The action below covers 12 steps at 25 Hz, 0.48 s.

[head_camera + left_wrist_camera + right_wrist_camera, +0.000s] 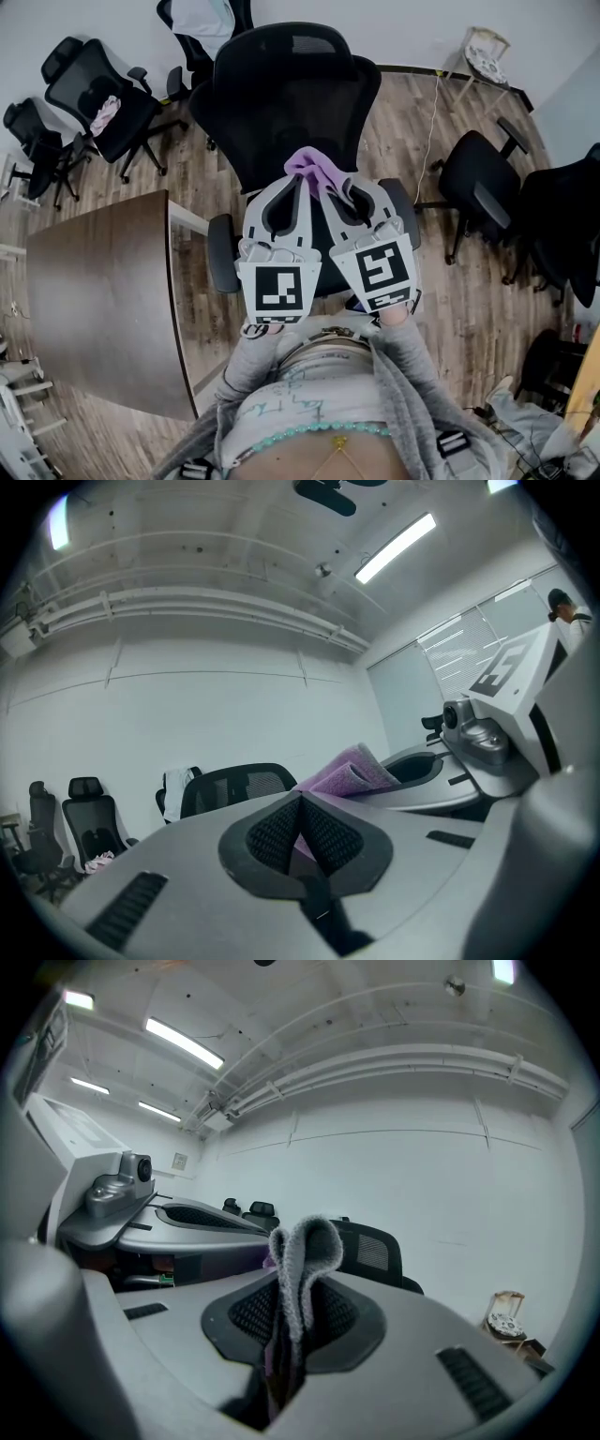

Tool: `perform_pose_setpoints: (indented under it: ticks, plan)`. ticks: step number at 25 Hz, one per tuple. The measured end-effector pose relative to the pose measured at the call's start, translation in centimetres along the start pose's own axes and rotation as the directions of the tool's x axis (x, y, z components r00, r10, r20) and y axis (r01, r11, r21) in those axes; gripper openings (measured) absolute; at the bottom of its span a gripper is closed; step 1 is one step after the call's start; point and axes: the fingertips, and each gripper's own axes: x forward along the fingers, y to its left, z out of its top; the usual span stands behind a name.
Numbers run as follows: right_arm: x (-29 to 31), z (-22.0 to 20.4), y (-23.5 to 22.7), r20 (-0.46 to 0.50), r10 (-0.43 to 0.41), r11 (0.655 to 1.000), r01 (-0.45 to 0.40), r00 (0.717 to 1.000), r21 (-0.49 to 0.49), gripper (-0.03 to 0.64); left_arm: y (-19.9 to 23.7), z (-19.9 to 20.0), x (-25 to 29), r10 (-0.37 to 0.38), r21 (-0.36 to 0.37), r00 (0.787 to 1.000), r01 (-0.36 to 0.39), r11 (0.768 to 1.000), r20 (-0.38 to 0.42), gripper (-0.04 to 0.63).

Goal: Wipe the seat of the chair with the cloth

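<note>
Head view has the black mesh-backed office chair [291,103] below and ahead of both grippers (they cover most of its seat). A brown wooden bench [103,291] lies out past the left gripper [287,183]. That gripper and the right gripper [333,190] sit side by side, each clamped on the purple terry cloth [314,169], which bridges their tips.
</note>
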Motion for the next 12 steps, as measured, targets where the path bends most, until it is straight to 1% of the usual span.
perform_pose_setpoints:
  ticks: [5, 8, 12]
  plan:
    - [-0.3, -0.4, 0.1, -0.007, -0.001, 1.0, 0.001, 1.0, 0.012, 0.051, -0.4, 0.0, -0.2, -0.006, 0.013, 1.0, 0.006, 1.0, 0.001, -0.002]
    - [-0.5, -0.6, -0.1, -0.012, -0.009, 1.0, 0.009, 1.0, 0.018, 0.051, -0.6, 0.3, 0.0, -0.021, 0.034, 1.0, 0.021, 0.999, 0.0, -0.002]
    - [-0.9, -0.8, -0.3, -0.018, -0.019, 0.999, 0.019, 1.0, 0.032, 0.051, -1.1, 0.0, 0.2, -0.031, -0.001, 0.999, 0.031, 1.0, -0.009, -0.002]
